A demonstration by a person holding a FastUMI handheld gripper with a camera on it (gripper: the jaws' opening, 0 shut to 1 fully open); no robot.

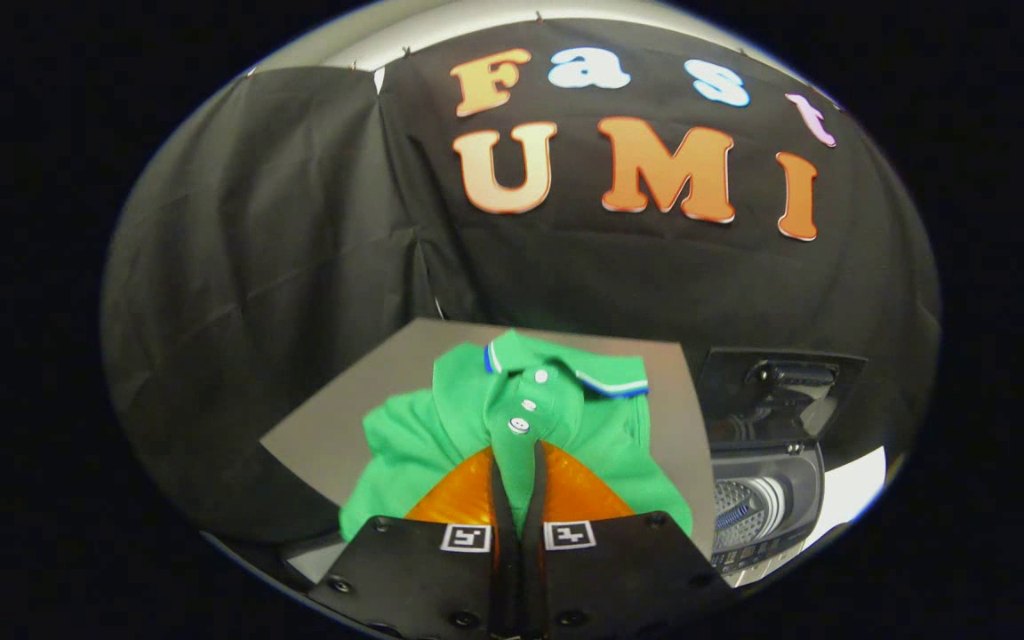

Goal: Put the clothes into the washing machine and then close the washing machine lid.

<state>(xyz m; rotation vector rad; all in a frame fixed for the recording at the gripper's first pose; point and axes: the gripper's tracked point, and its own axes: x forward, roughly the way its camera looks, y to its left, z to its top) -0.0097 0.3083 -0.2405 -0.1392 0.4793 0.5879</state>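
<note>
Your gripper (519, 484): fingers nearly together, pinching button placket of green polo shirt (521, 427). Shirt's long axis runs straight ahead along fingers, collar farthest, over grey table (334, 427). Washing machine (765, 498), lid up, lies right: carry rightward.

The gripper (519, 476) points forward and slightly downward. Its two fingers (500, 498) stand nearly together, leaving a narrow gap. Both press on a fold of the green collared polo shirt (521, 418).
</note>
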